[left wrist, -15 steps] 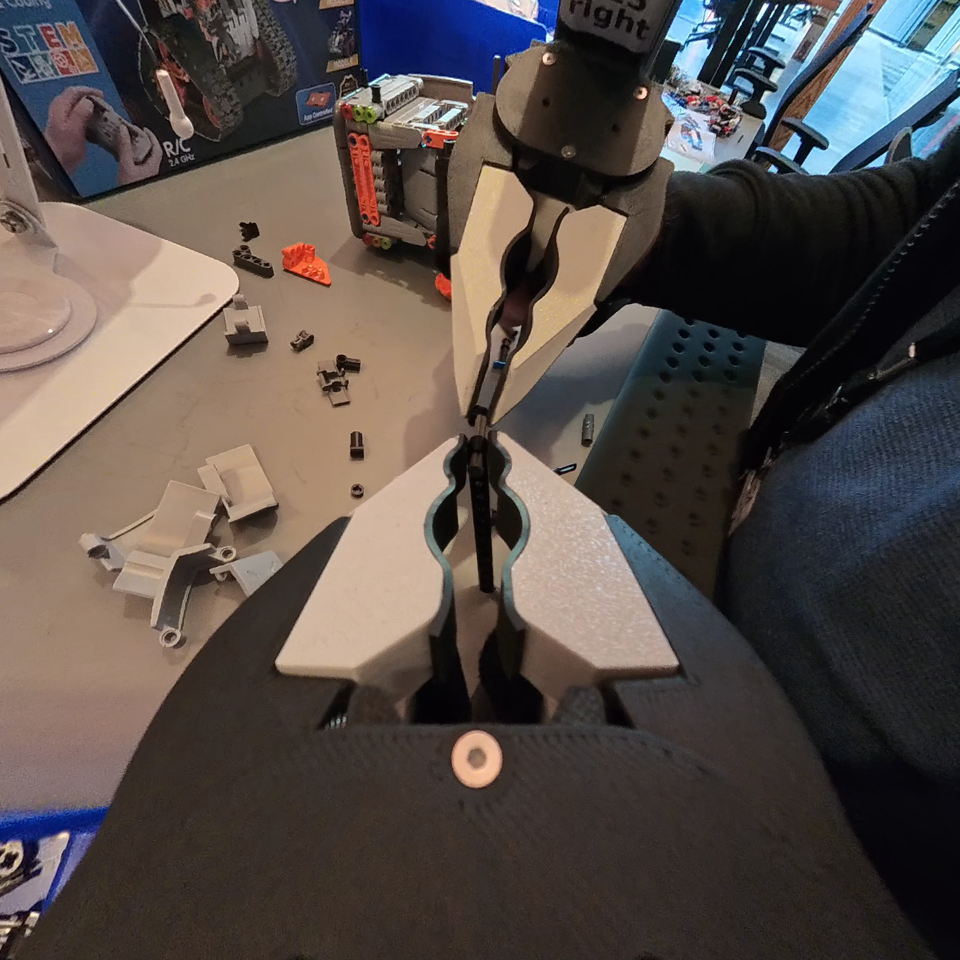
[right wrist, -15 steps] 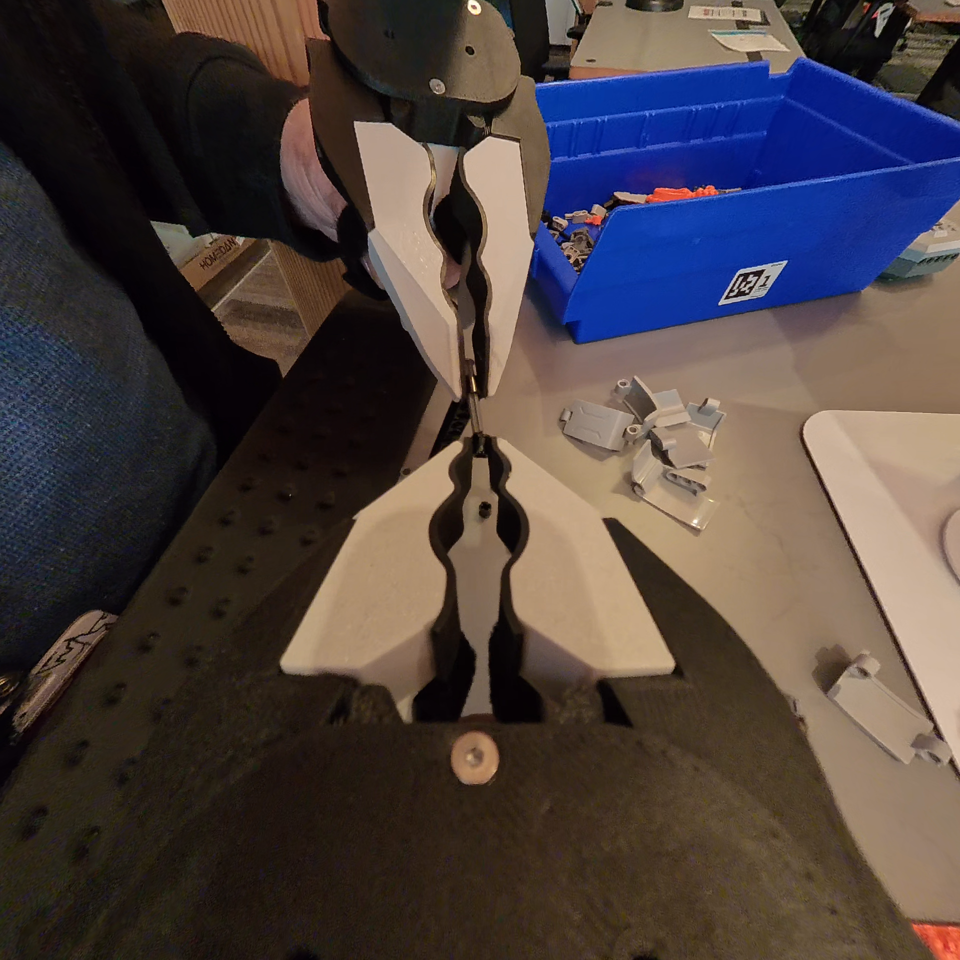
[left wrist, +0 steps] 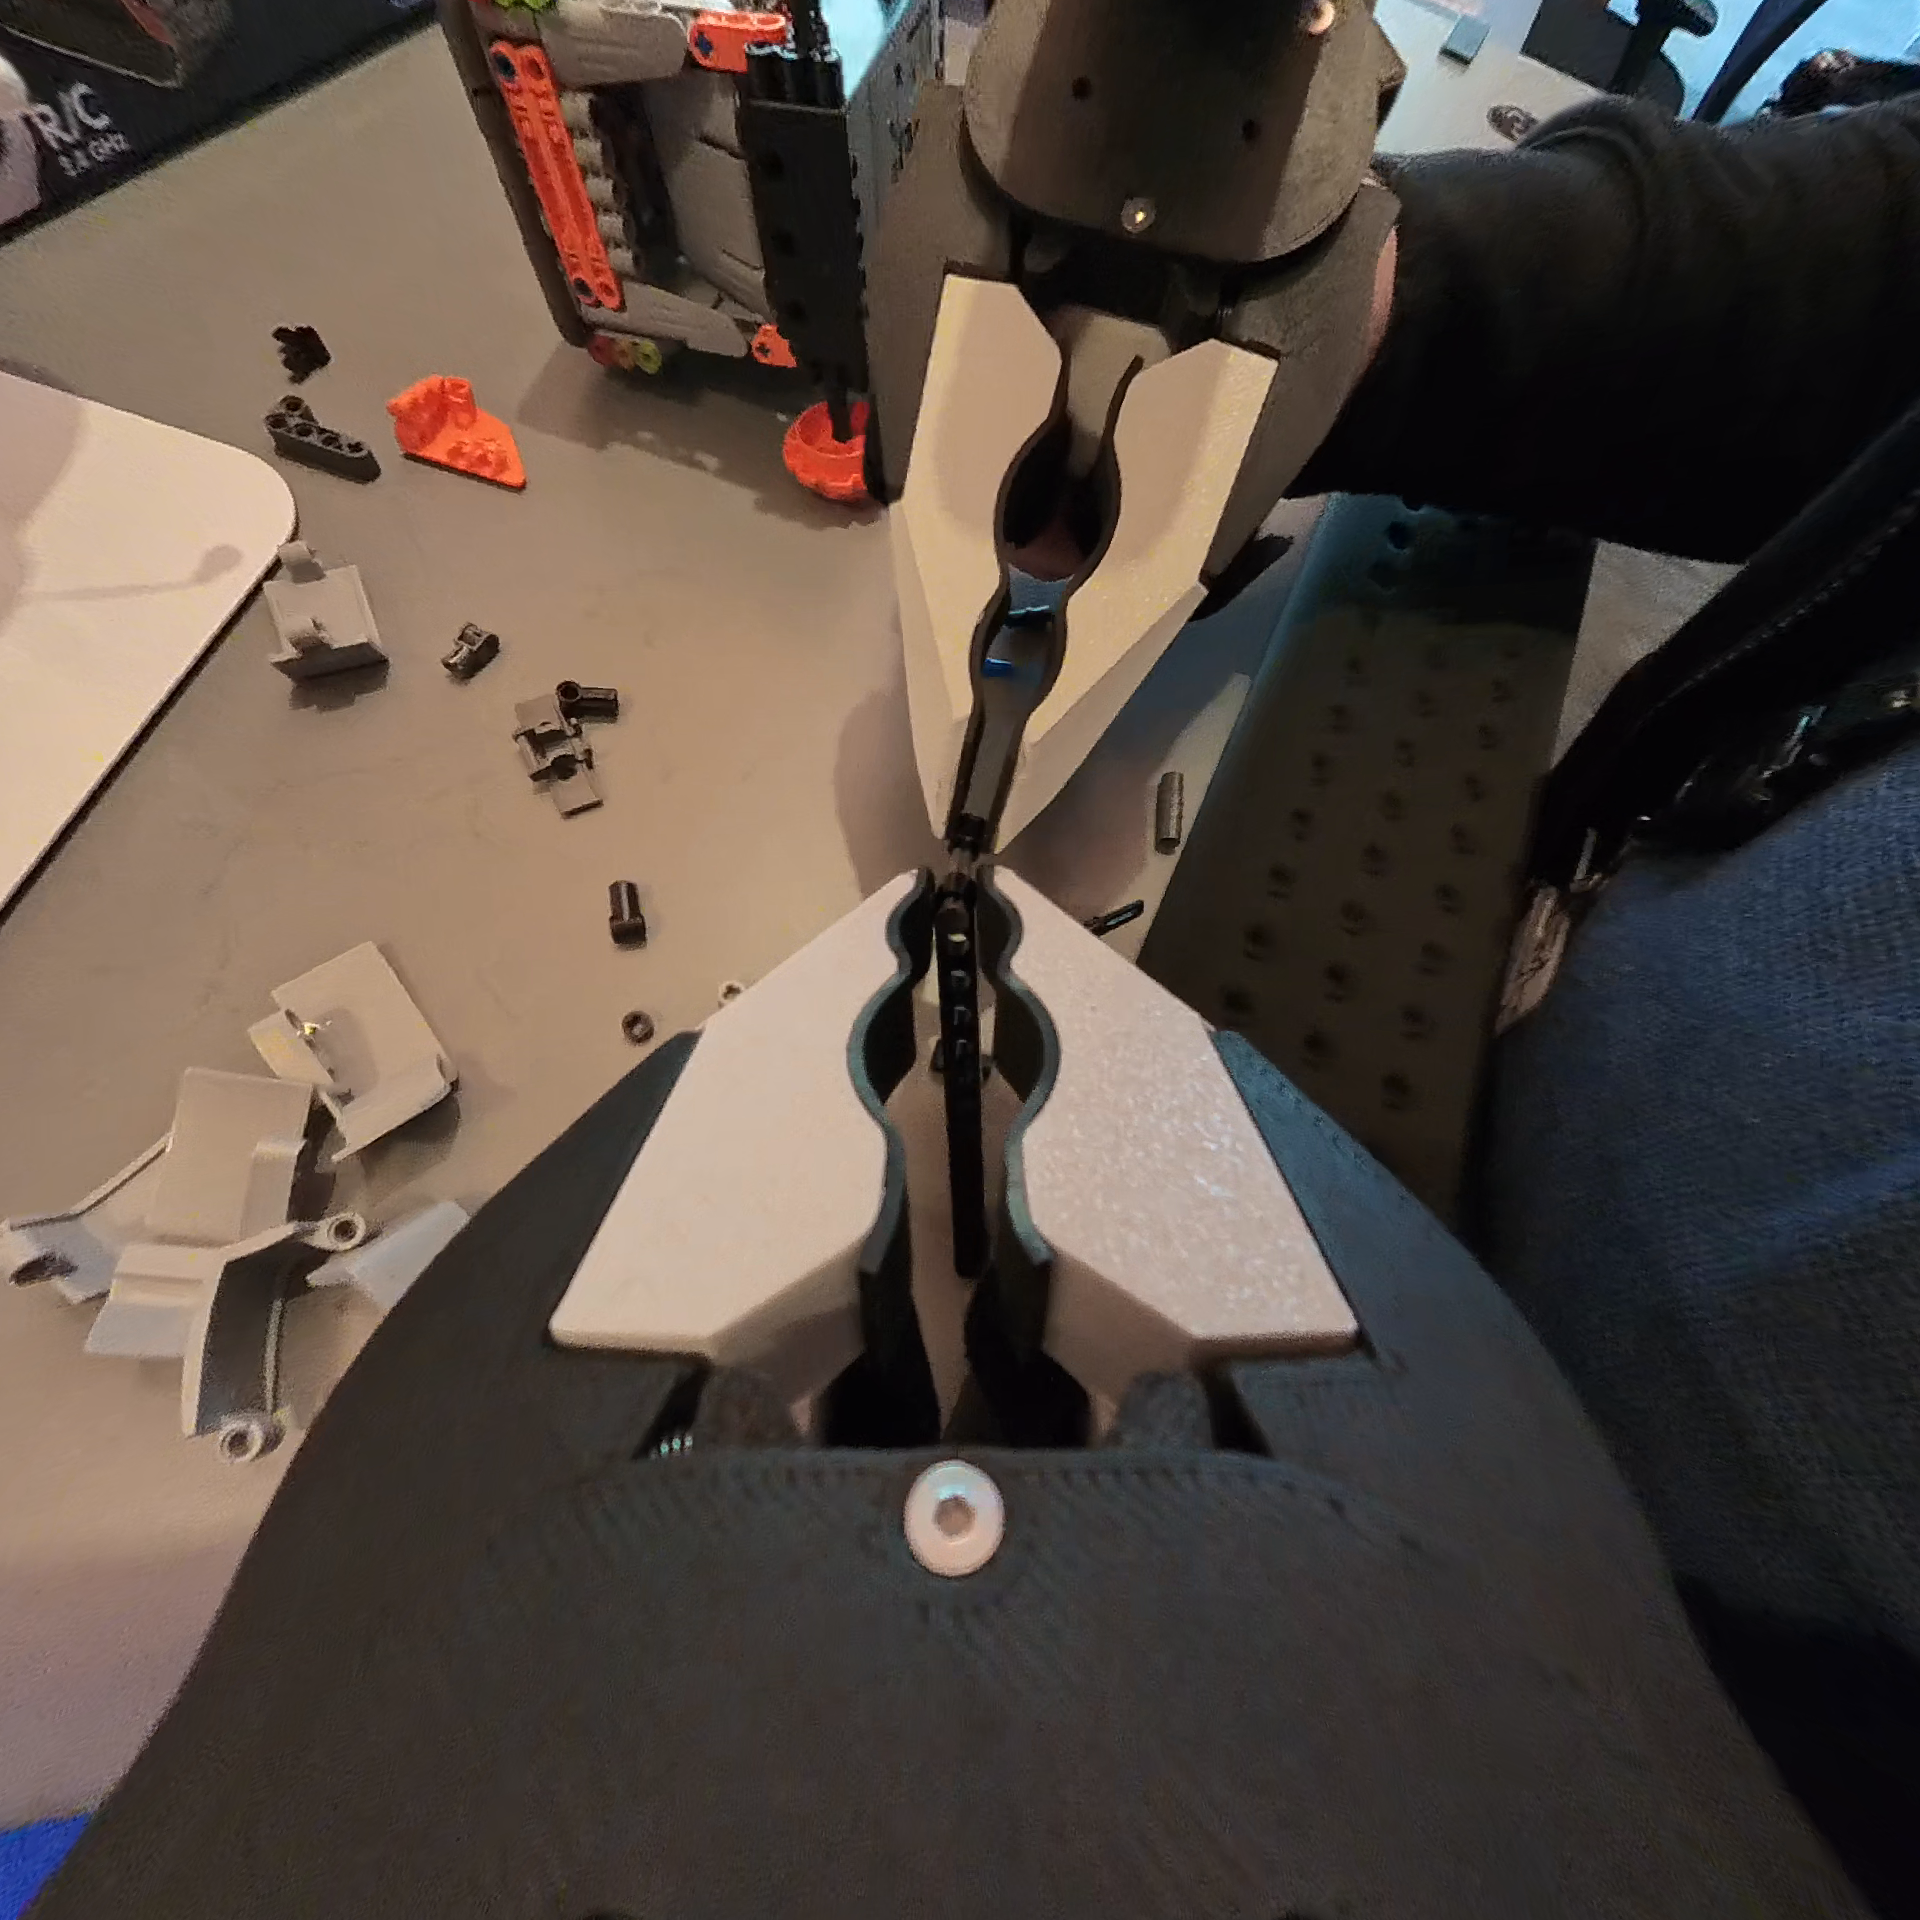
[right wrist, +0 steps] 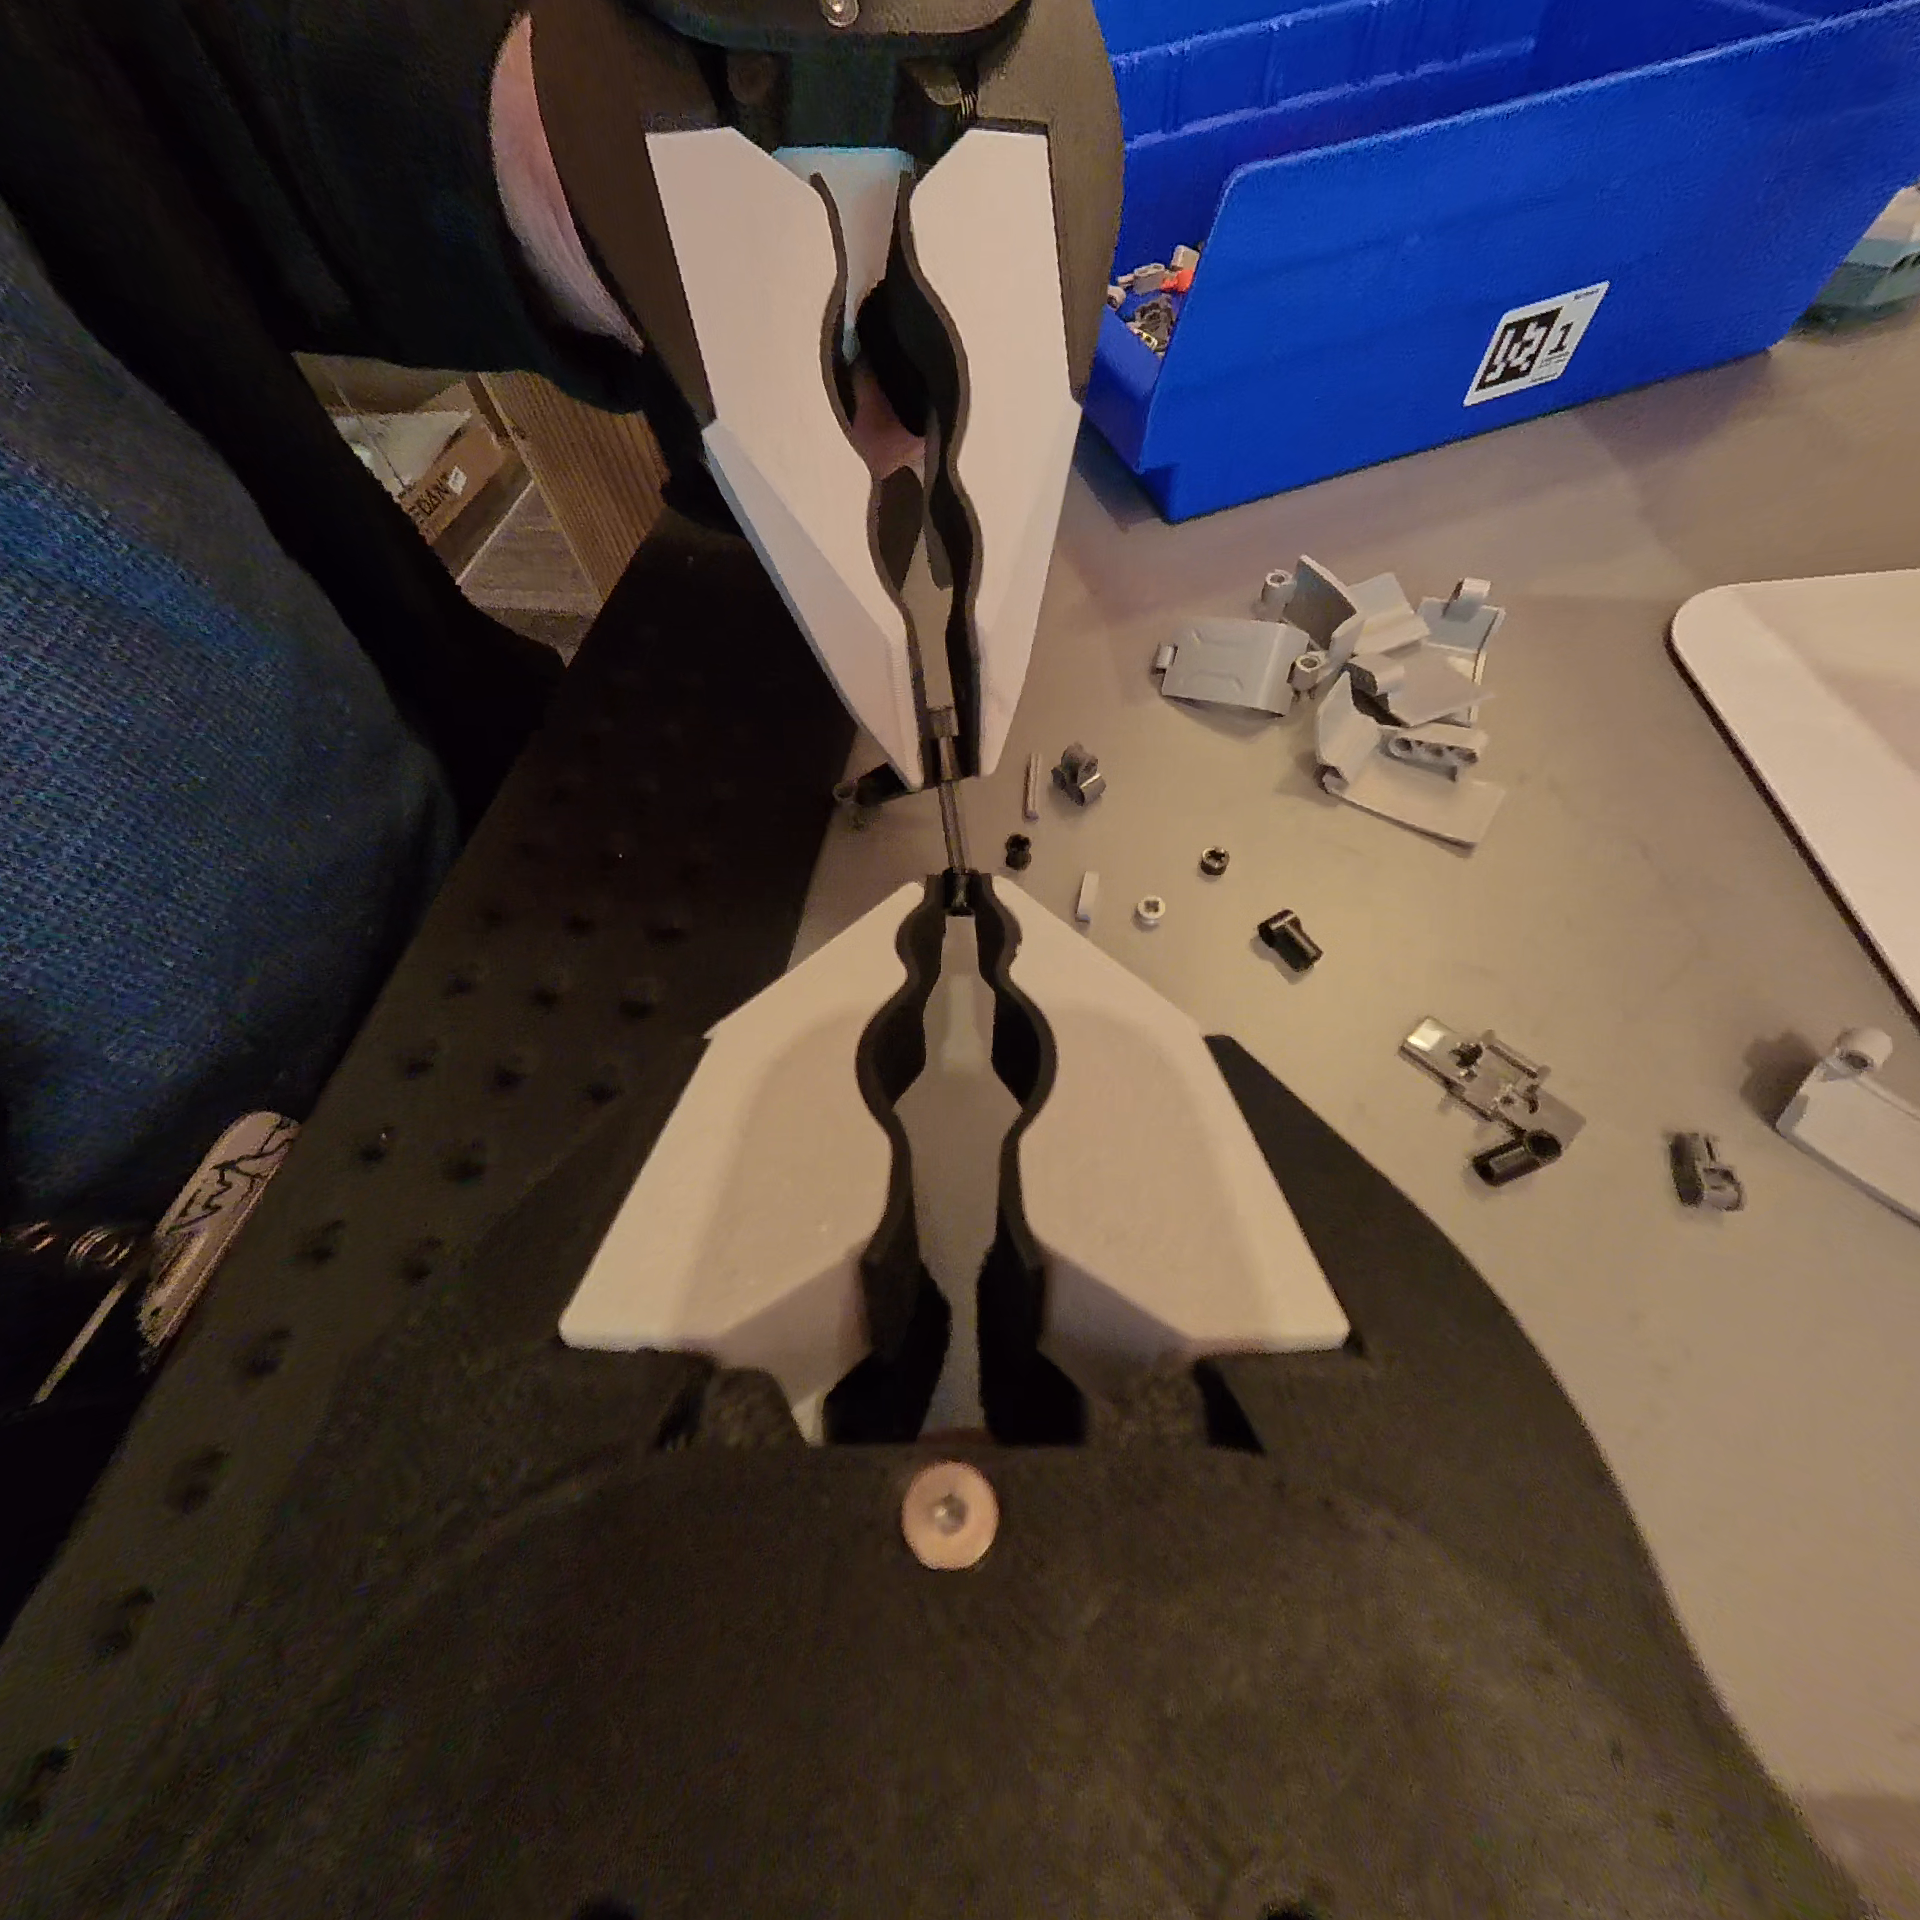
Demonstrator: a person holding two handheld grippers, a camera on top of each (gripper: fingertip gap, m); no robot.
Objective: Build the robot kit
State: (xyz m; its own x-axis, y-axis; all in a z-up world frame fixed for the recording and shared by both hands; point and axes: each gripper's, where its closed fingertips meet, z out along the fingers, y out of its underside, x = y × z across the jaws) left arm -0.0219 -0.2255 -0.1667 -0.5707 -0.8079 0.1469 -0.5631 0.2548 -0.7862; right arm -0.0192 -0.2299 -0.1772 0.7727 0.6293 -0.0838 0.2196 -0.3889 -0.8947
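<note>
While your left gripper [left wrist: 954, 883] clamps a thin black beam [left wrist: 961, 1081], your right gripper [right wrist: 958, 891] pinches a small pin [right wrist: 951, 821]; both parts look light, stiff and slippery.

Tip to tip, my left gripper [left wrist: 961, 883] and right gripper [right wrist: 961, 894] leave no gap between them, while scattered grey plastic panels [right wrist: 1371, 696] and the blue plastic bin [right wrist: 1455, 260] crowd the grey tabletop [right wrist: 1558, 1351].

Toy vehicle build [left wrist: 665, 177] cut off by top edge of left wrist view; blue bin [right wrist: 1507, 260] cropped at top and right of right wrist view; small black part [right wrist: 957, 894] at right gripper's tips too small to identify.
</note>
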